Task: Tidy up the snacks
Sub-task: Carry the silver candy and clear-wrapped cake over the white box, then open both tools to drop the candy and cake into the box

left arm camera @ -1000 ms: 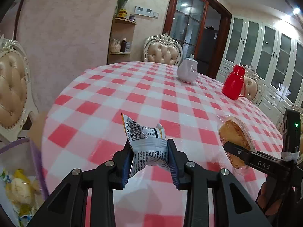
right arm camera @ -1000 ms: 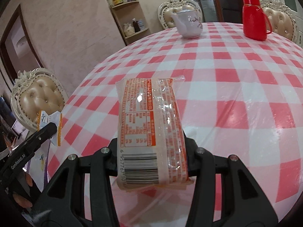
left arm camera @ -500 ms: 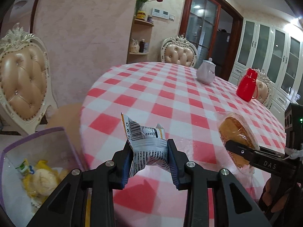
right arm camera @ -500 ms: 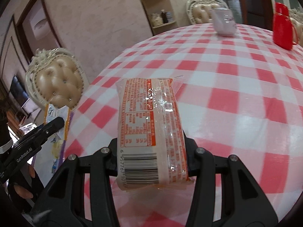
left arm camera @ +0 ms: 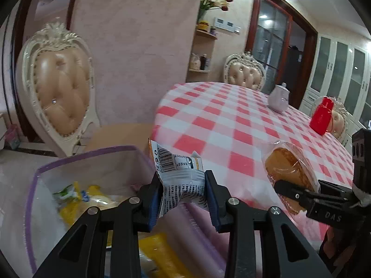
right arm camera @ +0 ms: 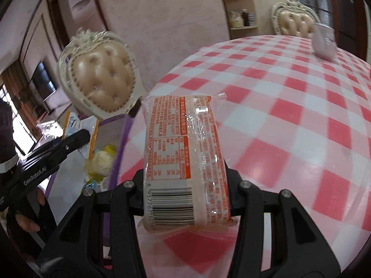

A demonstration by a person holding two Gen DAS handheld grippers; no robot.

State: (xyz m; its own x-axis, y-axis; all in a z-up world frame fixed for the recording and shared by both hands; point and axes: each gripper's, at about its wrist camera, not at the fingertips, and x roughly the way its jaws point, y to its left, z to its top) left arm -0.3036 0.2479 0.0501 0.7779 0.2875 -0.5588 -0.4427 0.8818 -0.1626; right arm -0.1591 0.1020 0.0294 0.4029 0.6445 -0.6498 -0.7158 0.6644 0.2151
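My left gripper (left arm camera: 183, 194) is shut on a small white snack packet (left arm camera: 179, 173) with a barcode, held above the near rim of a clear bin with a purple rim (left arm camera: 88, 155) beside the table. The bin holds yellow wrapped snacks (left arm camera: 92, 201). My right gripper (right arm camera: 185, 185) is shut on a clear orange-printed bread pack (right arm camera: 183, 153), held over the table edge. The bread pack also shows in the left wrist view (left arm camera: 289, 171). The bin (right arm camera: 120, 148), its snacks (right arm camera: 99, 162) and the left gripper (right arm camera: 69, 143) show at the left of the right wrist view.
The round table with red-and-white checked cloth (left arm camera: 231, 125) carries a white teapot (left arm camera: 279, 99) and a red flask (left arm camera: 322, 115) at the far side. Padded chairs stand left of the bin (left arm camera: 60, 88) and behind the table (left arm camera: 245, 74).
Both grippers have swung left off the table toward the bin, each still holding its snack. The bin has come into fuller view under the left gripper.
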